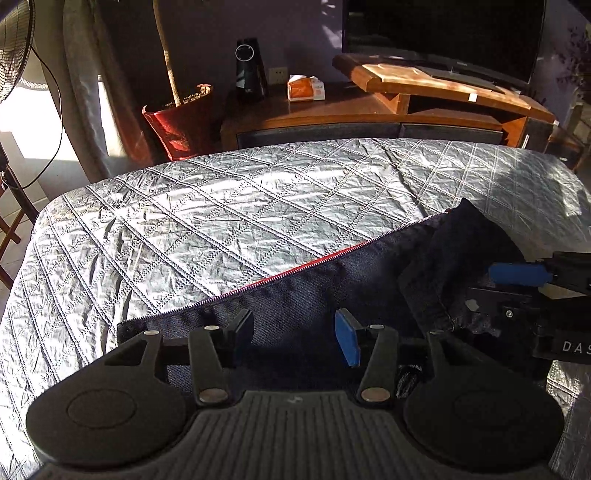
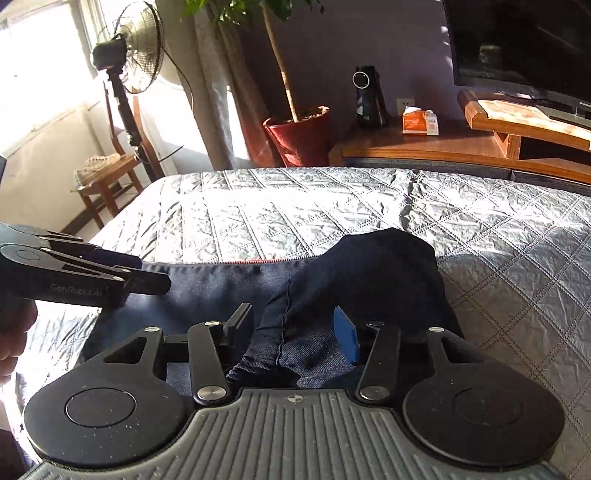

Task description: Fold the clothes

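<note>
1. Both tongs stand with their jaws apart: the left gripper (image 1: 297, 341) hovers low over the flat dark cloth with nothing between its fingers, and the right gripper (image 2: 295, 338) straddles a raised fold of the same cloth, its pads not pressed onto it.
2. Just beyond the fingers lies the dark blue denim garment (image 1: 314, 291), spread on the near part of the bed, with a zip edge (image 1: 295, 271) showing red and running slantwise along its far side.
3. On the garment's right part a bunched hump of denim (image 2: 373, 273) rises, its seam running down toward the right tongs.
4. Seen from the right wrist, the left tool reaches in from the left edge over the cloth's near left corner, with part of a hand (image 2: 14, 332) behind it.
5. Under everything lies a silver-grey quilted bedspread (image 1: 207, 214), crumpled and sunlit.
6. Past the bed's far edge stand a red plant pot (image 2: 301, 136), a wooden TV unit (image 1: 369, 110) carrying an orange tissue box (image 1: 306, 88) and a black device (image 1: 250, 70), and a dark television (image 1: 443, 33).
7. Far left, by the window, a standing fan (image 2: 136, 55) rises beside a wooden chair (image 2: 107, 177).
</note>
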The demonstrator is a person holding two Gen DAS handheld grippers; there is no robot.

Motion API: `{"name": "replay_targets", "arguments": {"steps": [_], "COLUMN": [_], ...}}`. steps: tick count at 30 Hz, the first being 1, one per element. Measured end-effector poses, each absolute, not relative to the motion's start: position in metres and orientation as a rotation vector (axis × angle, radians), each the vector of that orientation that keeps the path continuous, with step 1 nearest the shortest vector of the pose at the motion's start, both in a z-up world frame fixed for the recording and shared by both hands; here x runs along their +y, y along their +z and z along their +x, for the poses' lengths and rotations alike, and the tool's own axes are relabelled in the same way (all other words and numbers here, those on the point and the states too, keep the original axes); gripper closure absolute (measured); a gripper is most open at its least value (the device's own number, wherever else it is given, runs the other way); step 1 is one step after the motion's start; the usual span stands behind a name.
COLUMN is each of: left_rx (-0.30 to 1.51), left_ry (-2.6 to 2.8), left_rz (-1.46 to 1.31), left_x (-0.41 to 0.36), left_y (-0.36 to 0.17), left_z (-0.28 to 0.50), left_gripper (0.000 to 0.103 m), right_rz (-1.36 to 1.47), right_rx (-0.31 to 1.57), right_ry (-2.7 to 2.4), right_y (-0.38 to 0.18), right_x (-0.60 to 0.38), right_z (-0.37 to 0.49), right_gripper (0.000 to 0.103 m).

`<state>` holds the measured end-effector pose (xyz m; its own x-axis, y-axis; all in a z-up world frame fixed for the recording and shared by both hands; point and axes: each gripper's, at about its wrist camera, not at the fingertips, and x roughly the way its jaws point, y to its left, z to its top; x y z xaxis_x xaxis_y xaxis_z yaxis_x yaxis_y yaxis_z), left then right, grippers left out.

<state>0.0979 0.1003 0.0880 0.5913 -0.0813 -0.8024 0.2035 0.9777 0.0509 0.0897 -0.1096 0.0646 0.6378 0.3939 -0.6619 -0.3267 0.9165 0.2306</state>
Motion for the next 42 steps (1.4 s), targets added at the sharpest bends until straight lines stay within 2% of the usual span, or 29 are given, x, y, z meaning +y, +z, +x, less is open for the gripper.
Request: {"name": "replay_targets", "arguments": {"steps": [8, 11, 12, 14, 15, 19, 20, 21, 22, 24, 26, 32, 34, 40, 41, 42], "left_rx": [0.985, 0.982, 0.981, 0.979, 0.978, 0.974, 0.973, 0.971, 0.970, 0.968, 0.966, 0.951, 0.945, 0.931, 0.928, 0.926], "left_ry": [-0.228, -0.245, -0.250, -0.261, -0.266, -0.288, -0.290, -0.284, -0.277, -0.244, -0.219, -0.172, -0.180, -0.231, -0.240, -0.248], "left_rz": [0.188, 0.220, 0.231, 0.253, 0.264, 0.308, 0.318, 0.327, 0.331, 0.305, 0.290, 0.294, 0.300, 0.312, 0.314, 0.316], "left_x": [0.093, 0.086, 0.084, 0.080, 0.078, 0.070, 0.068, 0.066, 0.066, 0.070, 0.074, 0.085, 0.084, 0.076, 0.075, 0.074], "left_y": [0.067, 0.064, 0.063, 0.061, 0.060, 0.055, 0.054, 0.053, 0.053, 0.054, 0.055, 0.060, 0.062, 0.064, 0.065, 0.065], "left_z": [0.090, 0.088, 0.088, 0.087, 0.086, 0.085, 0.084, 0.085, 0.086, 0.091, 0.093, 0.098, 0.097, 0.093, 0.093, 0.092], "left_gripper": [0.055, 0.053, 0.051, 0.049, 0.048, 0.045, 0.044, 0.042, 0.042, 0.041, 0.043, 0.040, 0.040, 0.037, 0.037, 0.037], "right_rz": [-0.138, -0.088, -0.056, 0.012, 0.060, 0.129, 0.102, 0.054, 0.035, -0.011, -0.096, -0.156, -0.115, 0.049, 0.111, 0.172], "right_rx": [0.890, 0.882, 0.877, 0.865, 0.860, 0.873, 0.875, 0.867, 0.853, 0.823, 0.809, 0.853, 0.843, 0.821, 0.813, 0.816], "right_ry": [0.427, 0.402, 0.398, 0.378, 0.372, 0.353, 0.347, 0.349, 0.369, 0.405, 0.412, 0.396, 0.381, 0.347, 0.355, 0.353], "right_y": [0.038, 0.034, 0.033, 0.033, 0.033, 0.033, 0.034, 0.038, 0.042, 0.051, 0.053, 0.033, 0.031, 0.029, 0.030, 0.031], "right_x": [-0.049, -0.058, -0.064, -0.077, -0.085, -0.101, -0.099, -0.092, -0.086, -0.072, -0.055, -0.051, -0.060, -0.090, -0.097, -0.104], "right_z": [0.106, 0.102, 0.101, 0.099, 0.098, 0.096, 0.094, 0.092, 0.088, 0.081, 0.075, 0.073, 0.070, 0.065, 0.065, 0.065], "right_gripper": [0.050, 0.063, 0.072, 0.098, 0.102, 0.103, 0.095, 0.084, 0.077, 0.053, 0.057, 0.057, 0.066, 0.074, 0.090, 0.091]}}
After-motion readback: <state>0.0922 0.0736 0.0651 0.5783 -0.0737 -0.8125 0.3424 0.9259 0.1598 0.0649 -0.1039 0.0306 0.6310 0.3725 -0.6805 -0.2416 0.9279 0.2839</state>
